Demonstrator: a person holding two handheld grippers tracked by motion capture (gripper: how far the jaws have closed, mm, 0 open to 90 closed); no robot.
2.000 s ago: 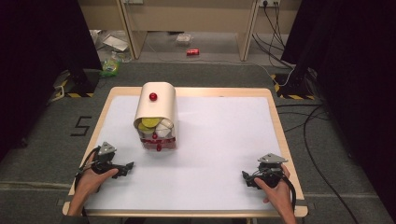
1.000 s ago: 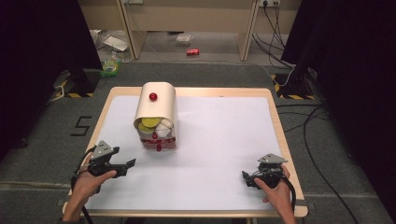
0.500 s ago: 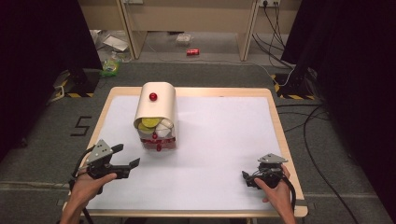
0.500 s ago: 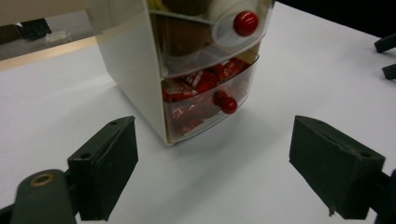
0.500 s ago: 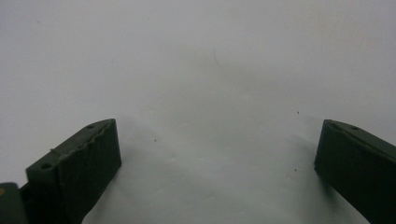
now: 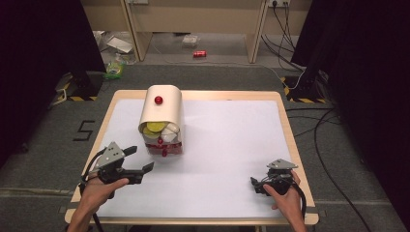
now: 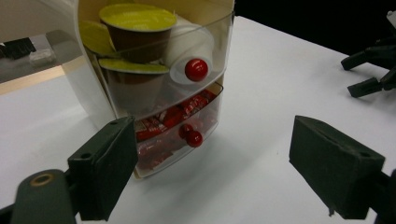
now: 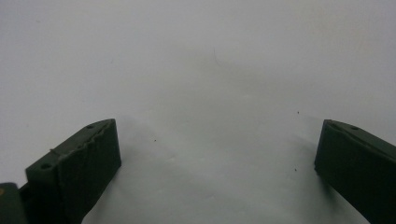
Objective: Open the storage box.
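Observation:
A cream dispenser (image 6: 162, 113) with a rounded top and a red knob (image 6: 158, 100) stands at the table's back left. Behind its clear front lie yellow-lidded capsules (image 7: 135, 18) and a white pod, with another red knob (image 7: 196, 69) on the flap. Below sits a clear drawer (image 7: 161, 140) of red packets with its own red knob (image 7: 193, 138). My left gripper (image 6: 141, 159) is held open just in front of the dispenser, pointing at the drawer with nothing between its jaws. My right gripper (image 6: 255, 186) rests open at the front right over bare white surface (image 8: 210, 70).
A white sheet (image 6: 227, 145) covers the table inside a wooden rim (image 6: 290, 140). The right gripper (image 7: 373, 70) appears far off in the left gripper view. On the floor beyond lie cables (image 6: 333, 121), a red can (image 6: 199, 53) and litter.
My left gripper has lifted and moved right and forward toward the dispenser's drawer, jaws open. The right gripper has stayed put.

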